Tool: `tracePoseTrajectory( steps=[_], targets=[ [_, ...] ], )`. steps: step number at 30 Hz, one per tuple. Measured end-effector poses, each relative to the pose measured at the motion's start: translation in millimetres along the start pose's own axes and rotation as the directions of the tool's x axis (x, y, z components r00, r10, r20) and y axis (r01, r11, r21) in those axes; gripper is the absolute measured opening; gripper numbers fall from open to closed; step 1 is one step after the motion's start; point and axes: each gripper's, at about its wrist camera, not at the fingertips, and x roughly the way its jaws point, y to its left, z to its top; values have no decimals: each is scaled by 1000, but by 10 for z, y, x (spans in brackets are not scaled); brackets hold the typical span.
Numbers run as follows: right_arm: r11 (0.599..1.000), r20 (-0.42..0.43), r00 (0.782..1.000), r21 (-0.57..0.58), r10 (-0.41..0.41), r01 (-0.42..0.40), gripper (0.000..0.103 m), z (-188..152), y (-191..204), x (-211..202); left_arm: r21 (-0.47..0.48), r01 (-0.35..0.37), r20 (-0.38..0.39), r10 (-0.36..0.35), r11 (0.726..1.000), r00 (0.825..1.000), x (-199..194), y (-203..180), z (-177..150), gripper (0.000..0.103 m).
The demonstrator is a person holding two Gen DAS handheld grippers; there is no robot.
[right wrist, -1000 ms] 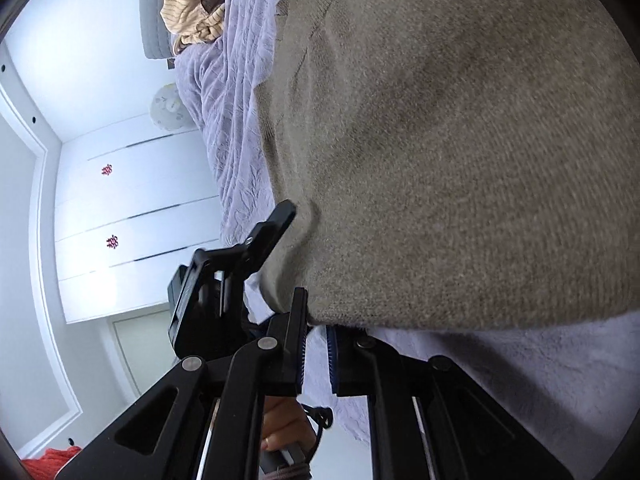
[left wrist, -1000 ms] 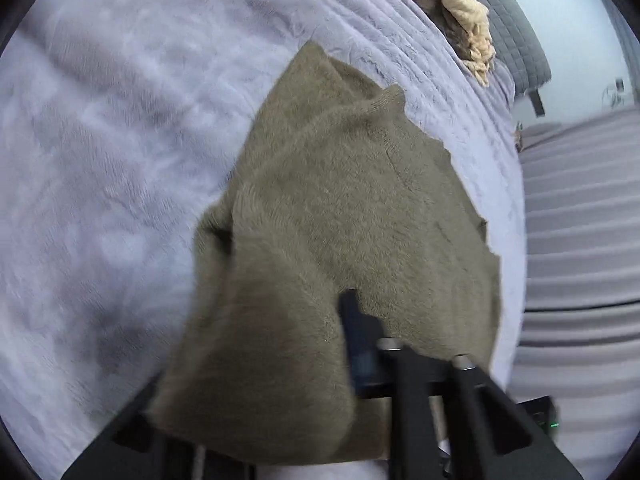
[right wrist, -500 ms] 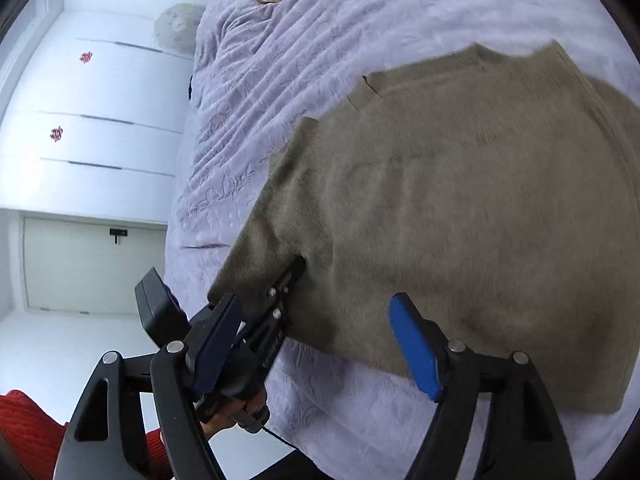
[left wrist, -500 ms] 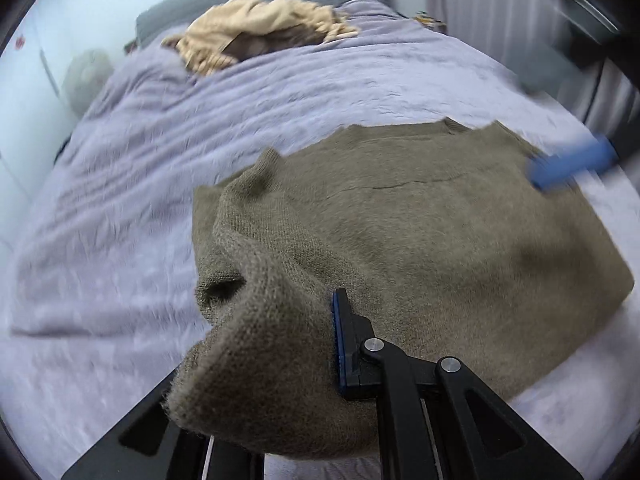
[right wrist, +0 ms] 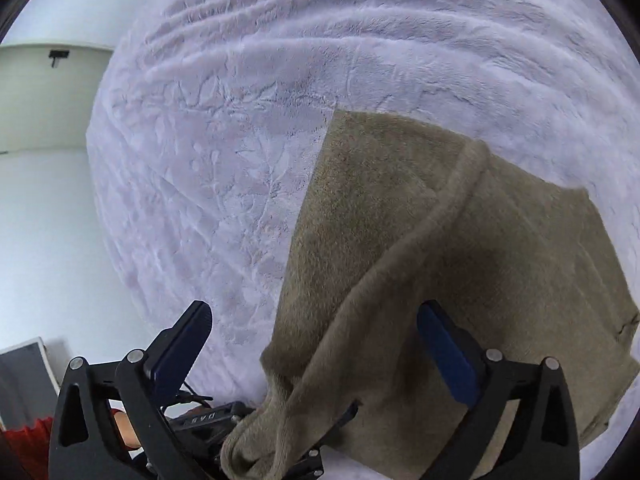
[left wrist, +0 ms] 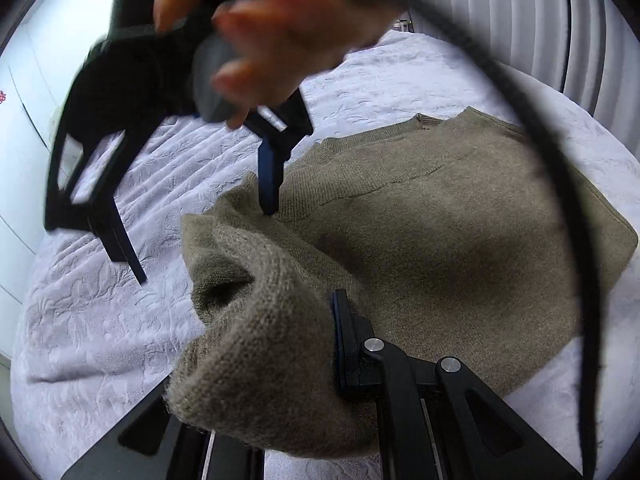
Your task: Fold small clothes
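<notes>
Pale lilac bedding (left wrist: 120, 320) with a crinkled, ridged texture covers the bed, where an olive-brown knit sweater (left wrist: 440, 240) lies mostly flat, its collar toward the far side near white slatted panels (left wrist: 520, 32). From the left wrist view, the left gripper (left wrist: 288, 344) is clamped on a bunched sleeve of the sweater, the knit wrapped thick over the near finger and pressed against the blue pad (left wrist: 340, 336) of the other. Above it, blurred, a hand (left wrist: 280, 20) holds the right gripper (left wrist: 200, 236), whose two dark fingers stand wide apart, one tip touching the sweater near its shoulder, the other just over bare bedding. A black cable (left wrist: 560, 200) sweeps across the right of that view. From the right wrist view, the right gripper (right wrist: 316, 340) shows its blue-padded fingers (right wrist: 444, 348) spread wide and holding nothing, with the sweater (right wrist: 480, 260) below them, a sleeve lying folded across the body. White wall and a pale door (right wrist: 40, 100) show beyond the bed's edge, and something red (right wrist: 24, 436) sits in the lower corner.
</notes>
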Motion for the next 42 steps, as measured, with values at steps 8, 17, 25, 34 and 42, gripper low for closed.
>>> tracePoseTrajectory(
  steps=[8,17,25,34,42],
  targets=[
    [969,-109,963,-52,-245,241,34,244,25,445,-22,15,-10,-15,1000,1000,-20,34,-2,12],
    [994,244,967,61,74,-91,18,-412,-567,-401,44,72,91,-76,996,993,-399,-168,410,12],
    [936,604,765,84,224,-341,18,-1612,-1469,-1265,230,155,186,-200,961,962,-690,-950,912,12],
    [865,764,632,223,131,-449,19,-2912,-2684,-1098,440,276,32,-323,855,946,-278,-2130,756,12],
    [730,799,588,324,129,-601,21,-3311,-3469,-218,487,276,-35,-297,829,954,-145,-2391,574,12]
  ],
)
